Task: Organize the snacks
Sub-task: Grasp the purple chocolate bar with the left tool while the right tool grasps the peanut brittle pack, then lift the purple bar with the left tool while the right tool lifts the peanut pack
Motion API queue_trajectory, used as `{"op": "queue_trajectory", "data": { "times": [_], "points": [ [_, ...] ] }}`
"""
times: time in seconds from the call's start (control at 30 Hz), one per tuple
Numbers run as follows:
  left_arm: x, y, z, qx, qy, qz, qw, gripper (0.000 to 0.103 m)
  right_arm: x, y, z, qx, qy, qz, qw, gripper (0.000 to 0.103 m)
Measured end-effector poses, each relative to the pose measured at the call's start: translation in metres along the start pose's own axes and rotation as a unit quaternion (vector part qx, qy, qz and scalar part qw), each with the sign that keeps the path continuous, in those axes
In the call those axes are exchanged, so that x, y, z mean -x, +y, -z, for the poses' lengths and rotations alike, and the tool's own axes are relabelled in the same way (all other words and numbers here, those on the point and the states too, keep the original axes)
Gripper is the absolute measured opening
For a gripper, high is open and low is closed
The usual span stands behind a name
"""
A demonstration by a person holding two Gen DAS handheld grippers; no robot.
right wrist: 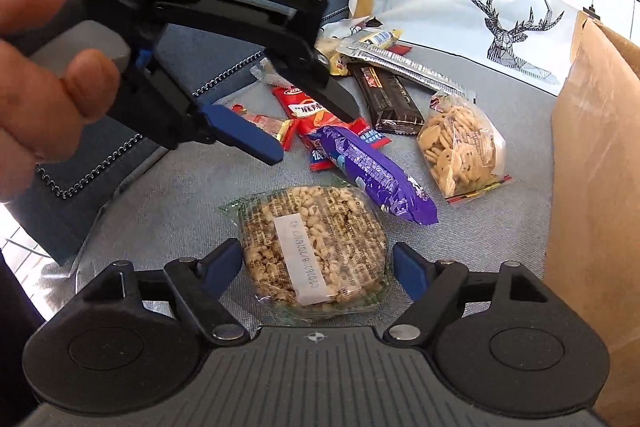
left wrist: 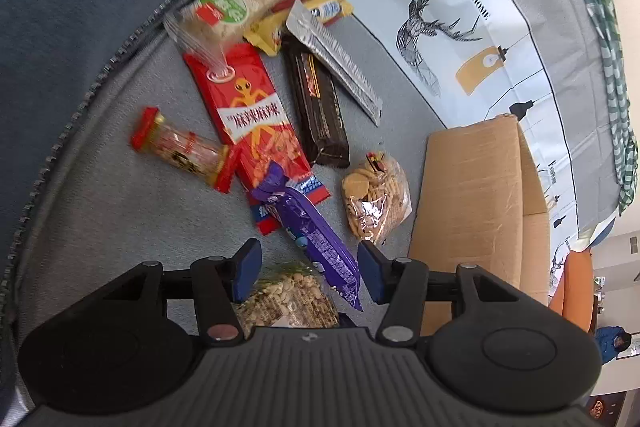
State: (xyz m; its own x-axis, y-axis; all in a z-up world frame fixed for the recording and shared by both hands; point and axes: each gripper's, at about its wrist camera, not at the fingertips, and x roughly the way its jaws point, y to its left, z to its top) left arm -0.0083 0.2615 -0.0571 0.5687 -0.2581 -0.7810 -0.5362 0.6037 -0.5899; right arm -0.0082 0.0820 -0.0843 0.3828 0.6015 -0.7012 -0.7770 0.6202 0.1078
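Now the right gripper (right wrist: 316, 263), jaws spread and empty, straddles the round puffed-grain cake in clear wrap (right wrist: 316, 247) on the grey cushion (right wrist: 168, 215), left of the brown cardboard box (right wrist: 600, 187). Best closed squarely across its width, gently. The left gripper (right wrist: 304, 131) hangs open, holding nothing, just beyond the cake.

A cardboard box (right wrist: 596, 187) runs off the right edge. The left gripper (right wrist: 308, 131) hides part of a red snack packet (right wrist: 310, 107). A distant seated person (left wrist: 614, 343) is too small to make out.
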Motion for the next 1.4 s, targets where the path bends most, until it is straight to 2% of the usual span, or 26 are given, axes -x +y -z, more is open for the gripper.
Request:
{"op": "queue_trajectory", "data": {
  "times": [0.17,0.4,0.5,0.63,0.77,0.9,1.0,1.1,1.17,1.23,1.3,1.4],
  "points": [
    [-0.017,-0.008,-0.003,0.006,0.015,0.004,0.9999,0.058,0.000,-0.001,0.000,-0.001,-0.001,0.000,1.000,0.081],
    [-0.041,-0.014,-0.012,0.009,0.029,-0.010,0.9995,0.058,0.003,0.001,0.003,0.006,-0.003,0.001,1.000,0.081],
    [-0.046,-0.016,-0.011,0.008,0.033,-0.019,0.9993,0.049,0.003,0.003,0.003,0.012,-0.004,0.003,1.000,0.081],
    [-0.046,-0.018,-0.011,-0.002,0.032,-0.020,0.9993,0.023,0.004,0.004,0.003,0.020,-0.006,0.006,1.000,0.081],
    [-0.035,-0.015,-0.011,-0.005,0.016,-0.005,0.9999,0.015,0.007,0.007,0.005,0.032,-0.009,0.005,0.999,0.080],
    [-0.014,-0.007,-0.013,0.001,-0.009,0.010,0.9999,0.014,0.011,0.012,0.007,0.052,-0.013,0.008,0.999,0.080],
    [0.006,-0.001,-0.013,0.001,-0.041,0.013,0.9990,0.014,0.015,0.013,0.008,0.057,-0.011,0.011,0.998,0.080],
    [0.021,-0.002,-0.013,-0.020,-0.058,-0.006,0.9981,0.014,0.021,0.013,0.008,0.060,-0.012,0.015,0.998,0.080],
    [0.024,-0.001,-0.012,-0.043,-0.045,-0.030,0.9976,0.014,0.024,0.012,0.009,0.063,-0.011,0.020,0.998,0.080],
    [0.022,0.004,-0.009,-0.053,-0.015,-0.057,0.9969,0.014,0.027,0.010,0.010,0.063,-0.008,0.026,0.998,0.080],
    [0.020,0.015,-0.007,-0.047,0.012,-0.066,0.9967,0.015,0.029,0.007,0.011,0.058,-0.006,0.029,0.998,0.080],
    [0.017,0.019,-0.006,-0.052,0.022,-0.070,0.9959,0.016,0.031,-0.001,0.012,0.041,-0.002,0.021,0.999,0.080]
  ]
}}
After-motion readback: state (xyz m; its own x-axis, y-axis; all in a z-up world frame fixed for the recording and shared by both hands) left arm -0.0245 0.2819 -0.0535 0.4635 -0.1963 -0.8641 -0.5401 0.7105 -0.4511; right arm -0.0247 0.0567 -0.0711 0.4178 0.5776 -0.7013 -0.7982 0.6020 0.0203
